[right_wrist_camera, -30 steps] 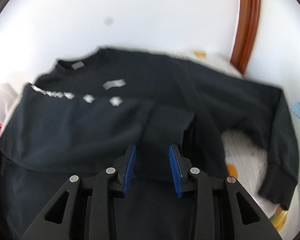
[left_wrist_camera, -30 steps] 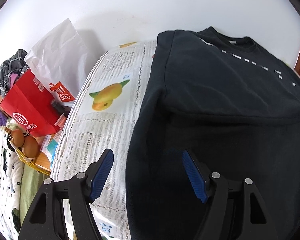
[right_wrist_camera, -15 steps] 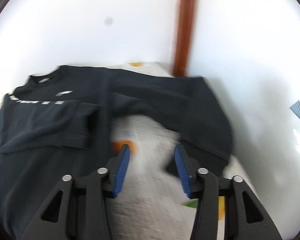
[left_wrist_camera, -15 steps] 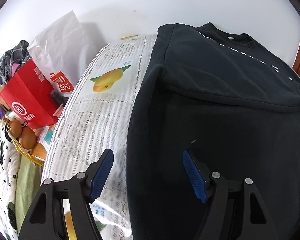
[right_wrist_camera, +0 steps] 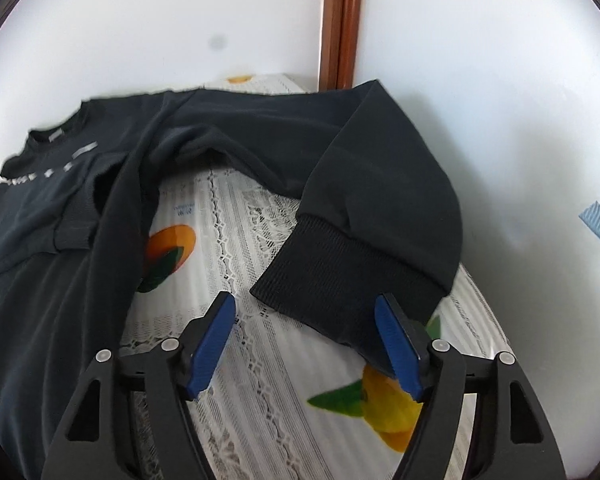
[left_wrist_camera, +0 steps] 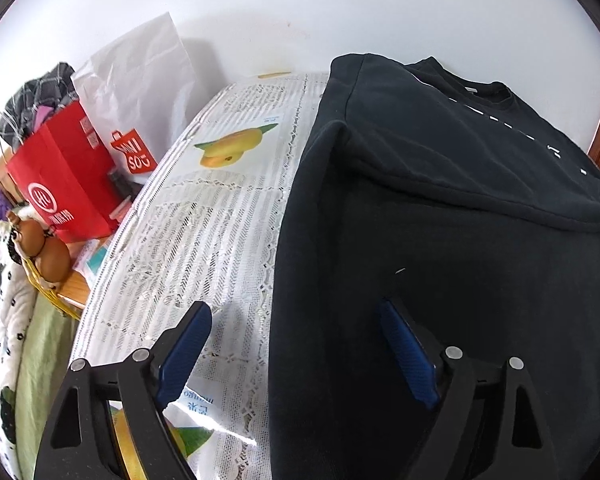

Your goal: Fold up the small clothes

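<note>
While the black sweater (left_wrist_camera: 440, 240) lies flat on the tabletop (left_wrist_camera: 204, 240), both grippers hang just above it with nothing in them. The left gripper (left_wrist_camera: 296, 354) has its jaws wide open. One blue pad (left_wrist_camera: 184, 354) is over the white lace cloth, and the other is over the dark body of the sweater, so the sweater's left edge runs between them. One sleeve is folded across the chest, and its edge makes a long line over the front. Thin white marks run below the collar. The right gripper (right_wrist_camera: 306, 350) also has its jaws wide open and holds nothing. The other sleeve (right_wrist_camera: 364, 184) is spread out to the side and bends down toward this gripper. Its ribbed cuff (right_wrist_camera: 340, 280) lies on the cloth just in front of the jaws, and the right pad (right_wrist_camera: 396, 350) covers the cuff's near corner. I cannot tell if the pad touches it. The cloth has pictures of yellow and orange fruit (right_wrist_camera: 168, 252) with green leaves. Off the left side of the tabletop stand a red bag (left_wrist_camera: 64, 184) and a white bag (left_wrist_camera: 136, 92). A brown wood post (right_wrist_camera: 340, 24) runs up the white wall behind the sweater.
</note>
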Motion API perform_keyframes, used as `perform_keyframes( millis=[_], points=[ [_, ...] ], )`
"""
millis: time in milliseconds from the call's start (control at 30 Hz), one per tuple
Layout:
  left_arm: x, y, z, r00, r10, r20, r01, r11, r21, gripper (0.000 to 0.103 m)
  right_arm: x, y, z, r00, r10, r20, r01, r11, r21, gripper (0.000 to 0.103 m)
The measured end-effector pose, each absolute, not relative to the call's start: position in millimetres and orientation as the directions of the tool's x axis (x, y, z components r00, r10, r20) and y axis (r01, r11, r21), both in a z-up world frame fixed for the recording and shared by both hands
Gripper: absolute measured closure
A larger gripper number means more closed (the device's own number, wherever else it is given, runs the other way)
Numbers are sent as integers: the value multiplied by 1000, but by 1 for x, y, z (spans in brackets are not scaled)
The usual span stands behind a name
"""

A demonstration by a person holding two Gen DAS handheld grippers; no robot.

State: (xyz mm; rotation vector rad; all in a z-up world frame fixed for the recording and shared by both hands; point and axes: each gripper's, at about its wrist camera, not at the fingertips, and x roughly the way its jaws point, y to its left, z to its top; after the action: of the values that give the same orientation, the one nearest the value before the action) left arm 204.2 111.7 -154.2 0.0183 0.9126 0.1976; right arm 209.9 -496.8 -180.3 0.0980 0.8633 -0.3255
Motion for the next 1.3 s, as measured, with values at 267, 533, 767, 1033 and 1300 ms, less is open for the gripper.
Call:
perform_keyframes(
  millis=[267,533,767,1033,1300],
  points=[
    [204,112,-154,602,189,-776,-166,980,110,13,219,-502,-183,617,-259,-743,327,943,-57,47],
    [202,114,-153,608,172,-775,-151,983,100,13,219,-509,-171,574,-309,-758,352,929,-111,94],
    [191,112,-147,602,177,-778,-91,984,153,14,211,-437,-81,702,-288,-652,283,952,-116,94],
    [177,133,-144,592,154,-791,-100,988,117,14,248,-291,-28,800,29,-599,-7,999,39,94],
    [175,139,-152,588,114,-801,-97,993,70,13,286,-152,-50,744,244,-622,-238,967,94,94]
  ],
)
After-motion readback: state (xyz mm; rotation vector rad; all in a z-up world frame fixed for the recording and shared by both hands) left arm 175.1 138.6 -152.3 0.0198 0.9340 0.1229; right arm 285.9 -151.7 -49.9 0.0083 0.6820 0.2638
